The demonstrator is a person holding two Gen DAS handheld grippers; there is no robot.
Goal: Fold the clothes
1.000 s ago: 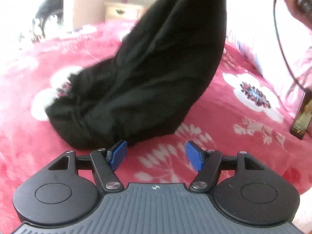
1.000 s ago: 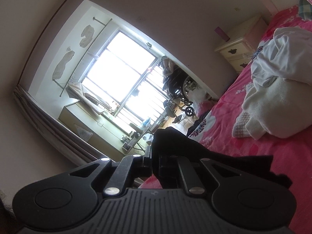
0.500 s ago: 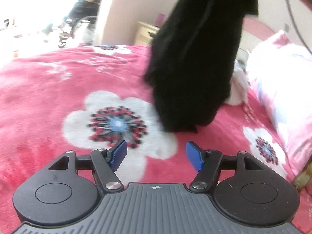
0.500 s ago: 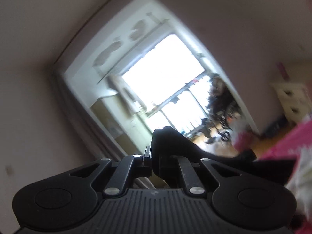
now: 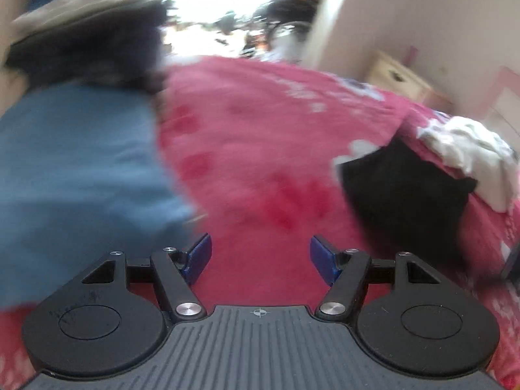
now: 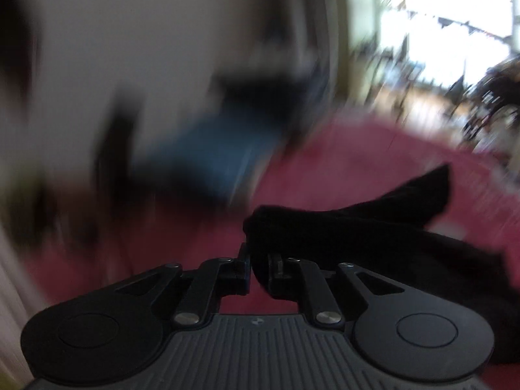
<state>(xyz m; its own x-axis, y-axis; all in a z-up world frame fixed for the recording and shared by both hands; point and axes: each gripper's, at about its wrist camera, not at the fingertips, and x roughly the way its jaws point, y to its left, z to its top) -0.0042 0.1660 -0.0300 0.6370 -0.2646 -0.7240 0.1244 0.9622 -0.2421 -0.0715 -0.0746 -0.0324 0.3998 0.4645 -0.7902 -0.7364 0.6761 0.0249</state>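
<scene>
In the right wrist view the black garment point(image 6: 373, 237) trails off to the right over the red blanket point(image 6: 357, 162). One bunched end of it sits between the fingers of my right gripper point(image 6: 260, 260), whose jaws are opening but still touch the cloth. In the left wrist view my left gripper point(image 5: 260, 250) stands open above the red blanket point(image 5: 260, 162) with nothing between its blue pads point(image 5: 200, 255). The black garment point(image 5: 406, 201) lies to its right. A folded blue garment point(image 5: 81, 169) lies to its left.
Behind the blue garment lies a dark folded pile point(image 5: 91, 55). A heap of white clothes point(image 5: 471, 156) lies beyond the black garment at the right. A cream nightstand point(image 5: 399, 78) stands by the far wall. Both views are blurred by motion.
The black garment hung high and has come down onto the bed. The left view swung left, bringing the blue garment in. The right view dropped from the window to the bed, its jaws parting slightly.
</scene>
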